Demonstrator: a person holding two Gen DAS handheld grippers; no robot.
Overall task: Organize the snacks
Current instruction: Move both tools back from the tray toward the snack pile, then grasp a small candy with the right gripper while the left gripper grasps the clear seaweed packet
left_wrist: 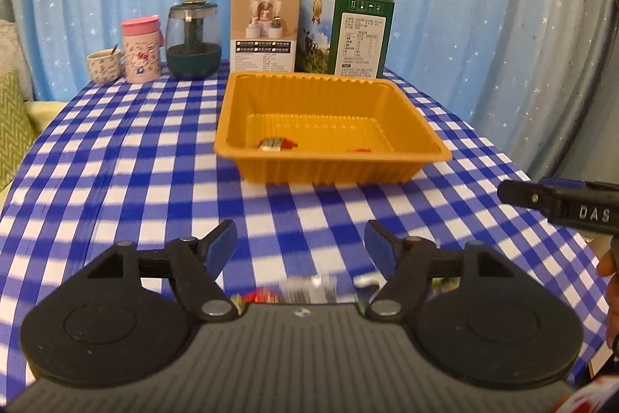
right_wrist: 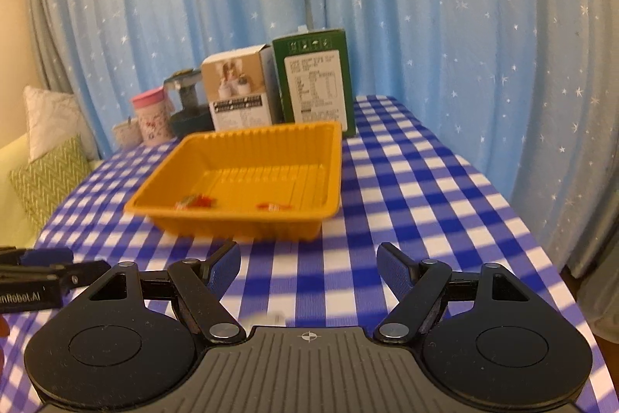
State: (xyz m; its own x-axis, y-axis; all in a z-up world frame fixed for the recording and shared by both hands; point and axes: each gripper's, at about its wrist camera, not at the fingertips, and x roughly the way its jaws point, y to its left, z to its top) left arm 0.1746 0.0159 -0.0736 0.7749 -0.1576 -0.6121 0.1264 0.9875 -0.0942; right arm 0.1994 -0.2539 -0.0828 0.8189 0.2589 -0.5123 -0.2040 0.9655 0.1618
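Hovering apart and empty, both claws, left [left_wrist: 301, 239] and right [right_wrist: 308, 262], are facing the tray [left_wrist: 433, 142]; two snacks [left_wrist: 276, 144] are lying inside it, gathered for tidiness.

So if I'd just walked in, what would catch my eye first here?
Probably the orange tray in the middle of the blue-checked tablecloth, with a couple of small red snack packets lying in it. Behind it, against the starry blue curtain, stand two boxes, a glass jar and a pink cup. Up close, the left gripper shows black fingers spread open.
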